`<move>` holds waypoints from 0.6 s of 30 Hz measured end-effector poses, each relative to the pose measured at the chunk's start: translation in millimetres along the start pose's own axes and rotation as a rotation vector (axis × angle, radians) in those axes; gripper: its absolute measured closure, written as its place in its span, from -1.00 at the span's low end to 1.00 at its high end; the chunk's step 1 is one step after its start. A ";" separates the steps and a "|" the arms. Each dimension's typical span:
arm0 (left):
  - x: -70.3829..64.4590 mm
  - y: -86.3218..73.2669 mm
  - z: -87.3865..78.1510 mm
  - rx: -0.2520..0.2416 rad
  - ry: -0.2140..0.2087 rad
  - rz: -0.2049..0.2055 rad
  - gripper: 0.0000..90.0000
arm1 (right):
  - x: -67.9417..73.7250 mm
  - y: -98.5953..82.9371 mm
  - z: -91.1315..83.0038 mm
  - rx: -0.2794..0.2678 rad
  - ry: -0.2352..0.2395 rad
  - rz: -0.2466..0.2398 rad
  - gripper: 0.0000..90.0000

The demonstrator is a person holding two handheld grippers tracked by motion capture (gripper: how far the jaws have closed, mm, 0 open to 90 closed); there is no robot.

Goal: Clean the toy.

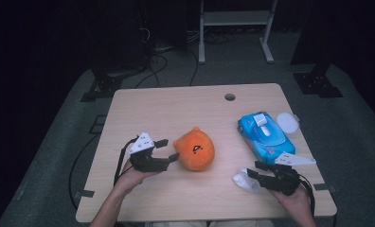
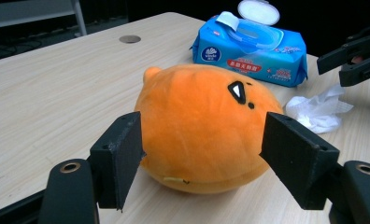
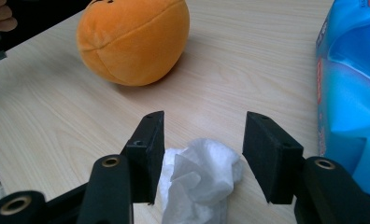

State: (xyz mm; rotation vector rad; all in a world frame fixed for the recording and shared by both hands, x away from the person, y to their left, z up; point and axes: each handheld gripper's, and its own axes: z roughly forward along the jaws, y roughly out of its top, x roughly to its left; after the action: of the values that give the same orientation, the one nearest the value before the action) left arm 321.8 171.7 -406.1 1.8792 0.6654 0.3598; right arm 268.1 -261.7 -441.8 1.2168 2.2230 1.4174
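At the left of the table, the left gripper is held with its jaws spread apart, nothing clamped between them. Directly ahead of it lies the orange plush toy, near the middle of the table; in the left gripper view the toy is seen flanked by the two pads, one pad close to each side, though contact cannot be told. The toy is squat and rounded, its broader spread lying across the opening, so a closing of the jaws would probably meet its sides. Farther right, a crumpled white tissue rests on the table, just in front of the right gripper. That gripper's jaws are also apart, the tissue lying between and below them, unheld. Beside it to the right, the blue wipes pack is seen with its lid flipped open. The left gripper is judged nearer the toy, the right nearer the tissue.
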 end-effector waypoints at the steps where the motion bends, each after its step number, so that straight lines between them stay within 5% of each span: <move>1: -0.1 -0.8 -1.7 0.000 0.003 0.000 -0.36 | -0.1 -0.1 -0.2 0.000 0.000 0.000 0.06; 18: 0.3 -27.3 -15.9 0.029 0.036 -0.038 -0.49 | -1.2 -0.5 -0.9 -0.003 0.011 0.014 0.04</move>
State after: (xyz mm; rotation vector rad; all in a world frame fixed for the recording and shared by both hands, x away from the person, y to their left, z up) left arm 306.0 191.6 -424.9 1.8893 0.7328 0.3614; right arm 268.1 -263.4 -442.0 1.2283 2.2229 1.4361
